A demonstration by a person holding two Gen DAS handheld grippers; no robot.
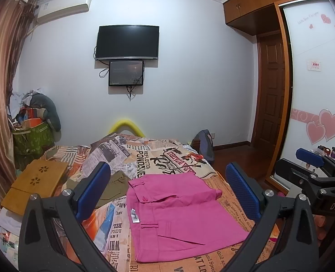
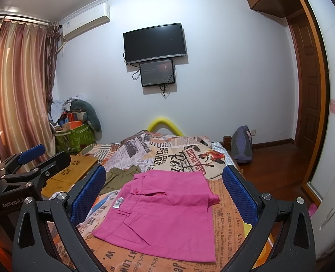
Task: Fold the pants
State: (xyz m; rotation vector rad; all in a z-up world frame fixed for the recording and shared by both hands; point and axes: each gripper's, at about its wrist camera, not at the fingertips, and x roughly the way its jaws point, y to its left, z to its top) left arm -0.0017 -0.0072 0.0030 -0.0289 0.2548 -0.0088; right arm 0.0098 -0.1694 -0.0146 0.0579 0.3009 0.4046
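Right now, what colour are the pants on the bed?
Bright pink pants, with a white label at the waistband. Clearest in the right wrist view.

The pink pants (image 1: 178, 213) are matt woven cloth, lightly creased. The bedspread (image 1: 158, 158) under them is printed cloth with newsprint patterns. At ten o'clock from the pants, the lap tray (image 1: 35, 185) looks like smooth pale wood. The gripper pads (image 1: 243, 190) are blue textured rubber or plastic on matt black frames with bright metal screws.
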